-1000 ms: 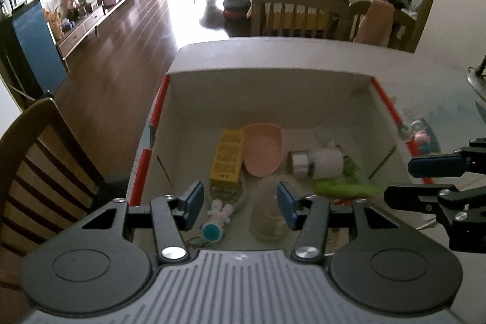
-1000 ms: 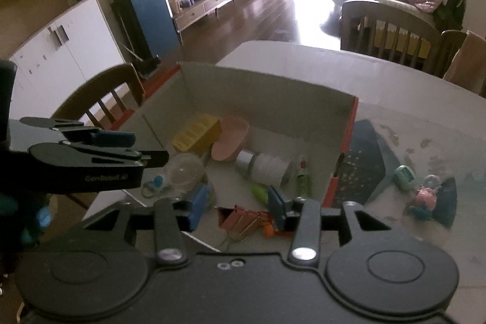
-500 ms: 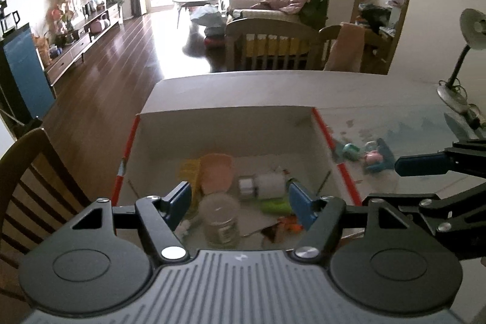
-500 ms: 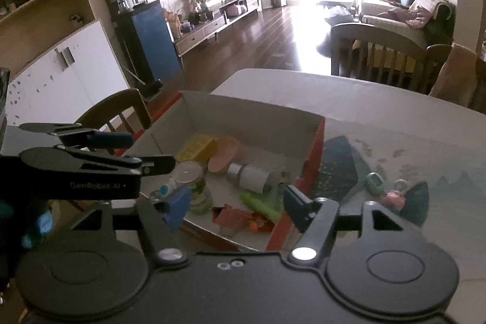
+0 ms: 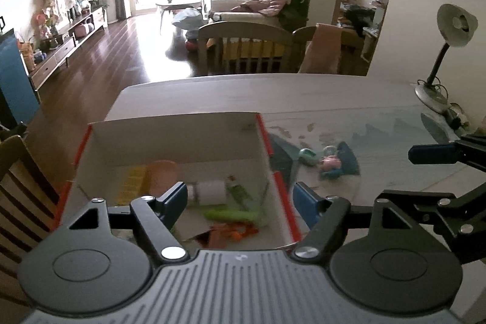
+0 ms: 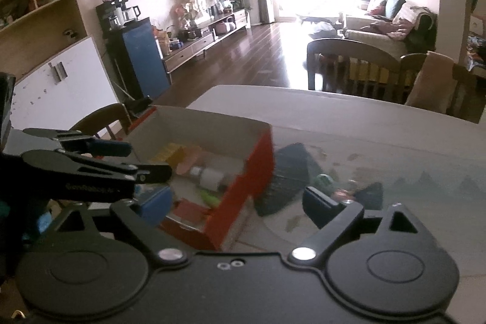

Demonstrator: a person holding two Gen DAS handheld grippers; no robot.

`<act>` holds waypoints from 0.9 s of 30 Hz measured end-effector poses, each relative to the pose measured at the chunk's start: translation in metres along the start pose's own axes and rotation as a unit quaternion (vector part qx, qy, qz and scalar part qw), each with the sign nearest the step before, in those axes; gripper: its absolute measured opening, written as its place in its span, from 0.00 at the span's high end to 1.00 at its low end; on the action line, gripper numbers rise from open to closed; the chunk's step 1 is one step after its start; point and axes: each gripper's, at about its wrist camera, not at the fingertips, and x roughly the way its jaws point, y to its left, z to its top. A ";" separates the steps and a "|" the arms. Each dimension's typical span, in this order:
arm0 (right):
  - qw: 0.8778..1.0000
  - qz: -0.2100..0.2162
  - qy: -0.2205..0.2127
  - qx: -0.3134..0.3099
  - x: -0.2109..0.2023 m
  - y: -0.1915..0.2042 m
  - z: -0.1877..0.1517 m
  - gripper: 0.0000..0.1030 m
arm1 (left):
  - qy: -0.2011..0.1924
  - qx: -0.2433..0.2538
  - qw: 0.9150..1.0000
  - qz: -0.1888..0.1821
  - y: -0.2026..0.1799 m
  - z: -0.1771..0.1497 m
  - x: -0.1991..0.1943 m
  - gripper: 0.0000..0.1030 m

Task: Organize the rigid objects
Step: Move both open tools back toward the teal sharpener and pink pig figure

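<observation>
Desk [image 5: 349, 99], pale top: red-edged open box [image 5: 261, 135] at 9 o'clock; dark blue mat [image 5: 347, 161] at centre, bearing small green toy [image 5: 307, 155] and pink figure [image 5: 331, 163]; desk lamp [image 5: 437, 63] at 2 o'clock

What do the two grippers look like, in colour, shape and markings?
Both the left gripper and the right gripper are black, with two round housings, silver screws and blue finger pads. The left has a grey ribbed base and pale lettering on its side.
</observation>
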 end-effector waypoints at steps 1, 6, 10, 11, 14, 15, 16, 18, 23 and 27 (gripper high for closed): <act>1.000 -0.002 0.001 0.003 -0.002 -0.007 -0.002 0.10 | 0.000 -0.001 1.000 -0.001 -0.005 0.001 0.002 0.19; 1.000 -0.012 0.006 0.015 -0.009 -0.034 -0.009 0.10 | 0.001 -0.003 1.000 -0.008 -0.029 0.004 0.014 0.18; 1.000 -0.020 0.011 0.018 -0.011 -0.055 -0.017 0.10 | 0.003 -0.010 1.000 -0.010 -0.050 0.008 0.029 0.13; 1.000 -0.021 0.013 0.017 -0.011 -0.059 -0.018 0.10 | 0.005 -0.012 1.000 -0.011 -0.055 0.010 0.033 0.13; 1.000 -0.022 0.019 0.012 -0.009 -0.073 -0.022 0.12 | 0.011 -0.021 1.000 -0.009 -0.070 0.016 0.048 0.13; 1.000 -0.021 0.021 0.010 -0.008 -0.078 -0.022 0.12 | 0.013 -0.025 1.000 -0.008 -0.074 0.017 0.053 0.13; 0.999 -0.021 0.023 0.009 -0.006 -0.082 -0.023 0.12 | 0.015 -0.029 0.999 -0.006 -0.077 0.020 0.058 0.13; 0.999 -0.025 0.025 0.009 -0.003 -0.092 -0.023 0.12 | 0.018 -0.032 0.999 -0.006 -0.085 0.024 0.069 0.13; 0.999 -0.029 0.030 0.007 0.009 -0.116 -0.022 0.13 | 0.028 -0.018 0.999 0.005 -0.105 0.034 0.101 0.13; 0.999 -0.029 0.044 -0.004 0.022 -0.127 -0.021 0.13 | 0.038 -0.007 0.999 0.018 -0.116 0.036 0.126 0.13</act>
